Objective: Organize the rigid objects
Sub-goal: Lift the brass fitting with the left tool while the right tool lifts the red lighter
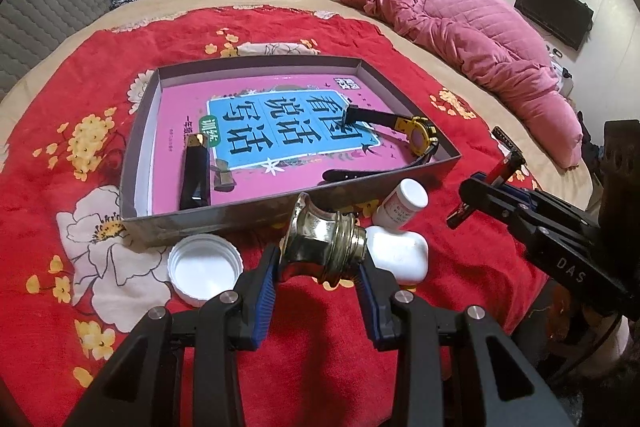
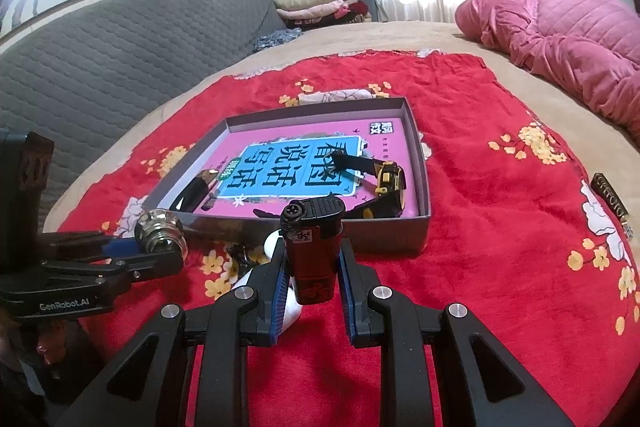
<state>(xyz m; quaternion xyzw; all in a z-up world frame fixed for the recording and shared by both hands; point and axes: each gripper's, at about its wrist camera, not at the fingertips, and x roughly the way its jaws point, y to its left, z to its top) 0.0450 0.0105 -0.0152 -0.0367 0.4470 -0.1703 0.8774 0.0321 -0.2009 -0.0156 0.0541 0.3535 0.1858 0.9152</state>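
A grey box (image 1: 144, 155) (image 2: 420, 155) on the red floral cloth holds a pink book (image 1: 256, 119), a black-and-gold watch (image 1: 416, 135) (image 2: 388, 183) and a dark flat bar (image 1: 195, 173). My left gripper (image 1: 318, 269) (image 2: 160, 247) is shut on a shiny metal threaded fitting (image 1: 324, 243) (image 2: 160, 231), just in front of the box's near wall. My right gripper (image 2: 312, 267) (image 1: 476, 195) is shut on a red lighter (image 2: 314, 251) (image 1: 500, 173) with a black top, held near the box's front right corner.
A white lid (image 1: 204, 267), a small white bottle (image 1: 402, 203) and a white case (image 1: 400, 255) lie on the cloth in front of the box. A dark narrow object (image 2: 610, 201) lies to the right. A pink quilt (image 1: 460, 35) lies beyond.
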